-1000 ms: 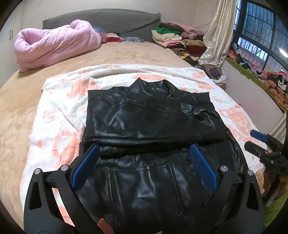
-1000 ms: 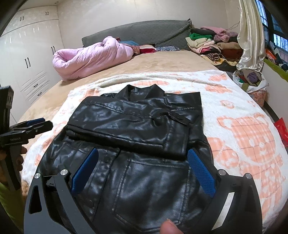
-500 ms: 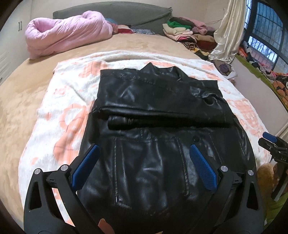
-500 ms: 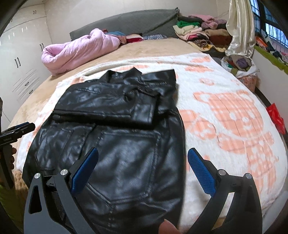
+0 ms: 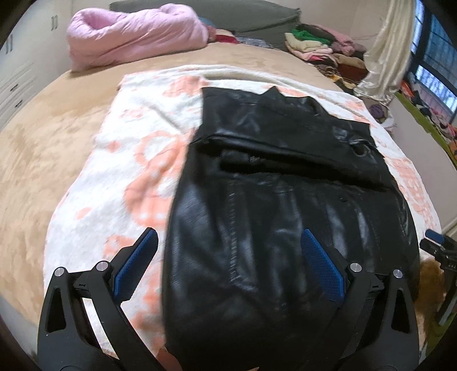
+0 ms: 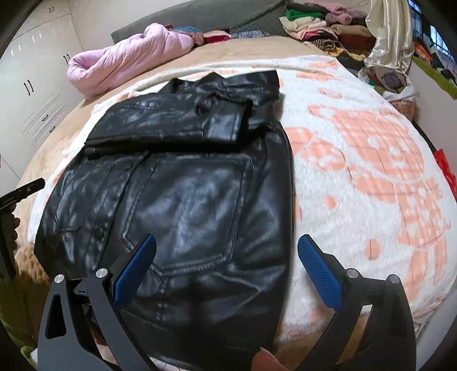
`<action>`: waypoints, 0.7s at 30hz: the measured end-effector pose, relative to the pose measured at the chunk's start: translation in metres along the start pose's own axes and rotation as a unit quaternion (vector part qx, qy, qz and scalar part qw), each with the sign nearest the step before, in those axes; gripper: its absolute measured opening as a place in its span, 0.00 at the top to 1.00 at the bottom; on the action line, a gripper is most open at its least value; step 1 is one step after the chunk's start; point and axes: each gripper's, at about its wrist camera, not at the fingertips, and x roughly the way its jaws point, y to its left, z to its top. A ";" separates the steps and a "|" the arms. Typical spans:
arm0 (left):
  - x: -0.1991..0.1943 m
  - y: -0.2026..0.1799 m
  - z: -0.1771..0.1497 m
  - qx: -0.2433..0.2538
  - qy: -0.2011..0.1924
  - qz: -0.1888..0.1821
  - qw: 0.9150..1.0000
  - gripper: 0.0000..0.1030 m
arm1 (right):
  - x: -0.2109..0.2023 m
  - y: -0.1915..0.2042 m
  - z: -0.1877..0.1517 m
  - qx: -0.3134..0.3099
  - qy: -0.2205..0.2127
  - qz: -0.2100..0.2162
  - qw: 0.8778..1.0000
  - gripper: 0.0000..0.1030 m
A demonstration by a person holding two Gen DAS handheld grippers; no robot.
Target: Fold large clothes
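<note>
Blue-padded and spread wide apart, the left gripper (image 5: 228, 265) fills the bottom of its frame with nothing between its fingers; its left finger hangs over the blanket and its right finger over the lower part of the black leather jacket (image 5: 285, 214). The right gripper (image 6: 227, 264) is likewise wide apart and empty at the bottom of its frame, its left finger over the jacket (image 6: 177, 199) and its right finger over bare blanket just beside the garment's right edge.

From the left view, the right gripper's tip (image 5: 437, 248) shows at the right edge of the frame, beside the jacket's lower corner. The jacket lies flat in the middle of both frames, sleeves folded across the chest, collar toward the top. Under it spreads a white blanket with orange print (image 6: 371, 159), lying on a tan bed (image 5: 42, 142). A pink quilt (image 5: 134, 37) is bunched at the upper left, and a pile of folded clothes (image 6: 314, 22) sits at the upper right by a cream curtain (image 5: 391, 42).
</note>
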 end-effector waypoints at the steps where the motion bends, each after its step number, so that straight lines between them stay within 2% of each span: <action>1: -0.001 0.005 -0.003 -0.006 0.003 0.000 1.000 0.09 | 0.000 -0.001 -0.002 0.001 0.003 -0.001 1.000 0.04; 11: -0.004 0.032 -0.031 -0.032 0.026 0.003 0.999 0.09 | -0.002 -0.008 -0.020 -0.012 0.024 0.006 1.000 0.04; 13: -0.005 0.038 -0.038 -0.039 0.033 -0.007 0.999 0.15 | -0.001 -0.009 -0.024 -0.014 0.032 0.018 0.999 0.04; 15: -0.005 0.042 -0.047 -0.044 0.043 -0.011 0.998 0.31 | -0.001 -0.010 -0.029 -0.016 0.037 0.017 0.999 0.04; 18: -0.005 0.045 -0.059 -0.049 0.054 -0.021 0.997 0.47 | 0.000 -0.014 -0.034 -0.010 0.044 0.016 0.999 0.04; 21: -0.003 0.046 -0.071 -0.057 0.070 -0.037 0.995 0.48 | 0.000 -0.018 -0.036 -0.007 0.050 0.016 0.999 0.04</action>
